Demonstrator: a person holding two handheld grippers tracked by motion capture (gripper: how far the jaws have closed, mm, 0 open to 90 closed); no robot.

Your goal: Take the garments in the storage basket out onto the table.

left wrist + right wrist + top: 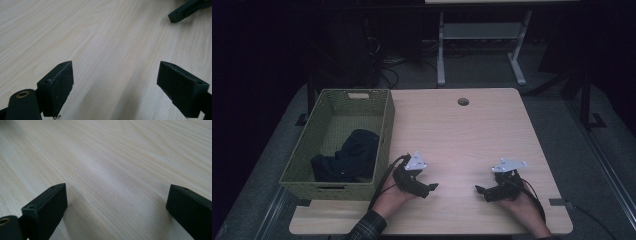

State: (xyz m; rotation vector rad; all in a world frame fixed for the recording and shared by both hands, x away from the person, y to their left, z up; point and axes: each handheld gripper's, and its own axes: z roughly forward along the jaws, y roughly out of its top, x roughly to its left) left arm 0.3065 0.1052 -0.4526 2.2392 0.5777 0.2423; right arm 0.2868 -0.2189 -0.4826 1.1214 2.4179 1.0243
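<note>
No legible text, labels, brands or numbers anywhere. Faint dark marks on the grey plates atop the left gripper (432, 187) and right gripper (479, 189); too small to read.

Left gripper (424, 186): held low at the near side of the counter (462, 135), pointing right toward the other gripper; fingers (56, 87) spread wide, nothing between them.
Right gripper (484, 192): held low, pointing left; fingers (47, 208) spread wide, nothing between them.
Left forearm (369, 225): in a plaid sleeve, entering from the bottom edge.
Spacing: grippers apart, tips facing each other.
</note>
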